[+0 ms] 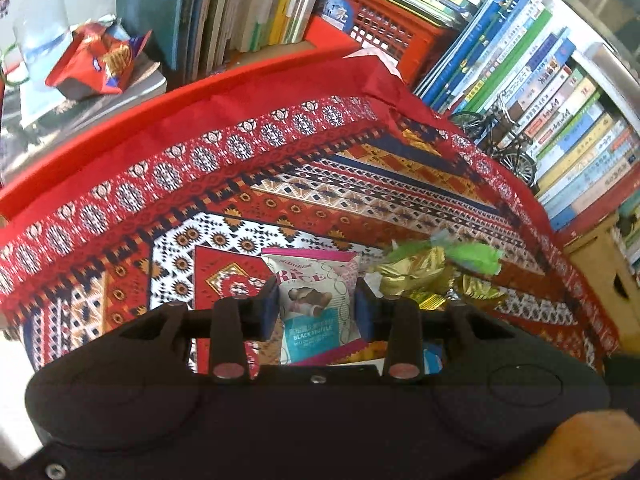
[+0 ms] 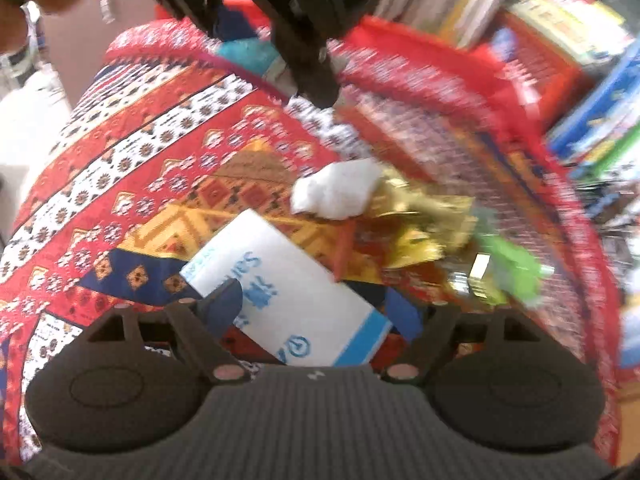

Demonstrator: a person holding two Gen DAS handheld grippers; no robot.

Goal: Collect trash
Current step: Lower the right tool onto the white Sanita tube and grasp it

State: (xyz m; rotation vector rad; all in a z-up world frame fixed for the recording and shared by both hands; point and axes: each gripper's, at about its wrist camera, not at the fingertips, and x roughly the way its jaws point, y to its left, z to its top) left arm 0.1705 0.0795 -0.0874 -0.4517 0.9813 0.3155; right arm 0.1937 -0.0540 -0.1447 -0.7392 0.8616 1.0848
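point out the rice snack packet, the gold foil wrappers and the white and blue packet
rice snack packet (image 1: 316,300), left wrist view, middle of its front.
gold foil wrappers (image 1: 416,272), left wrist view, crumpled middle.
white and blue packet (image 2: 296,292), right wrist view, white face.

snack packet "RICE", "BLACK TRUFFLE" (brand seemingly illegible)

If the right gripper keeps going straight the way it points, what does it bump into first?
Probably the white packet with blue print, lying on the cloth between the right gripper's open fingers. Blur makes the depth uncertain.
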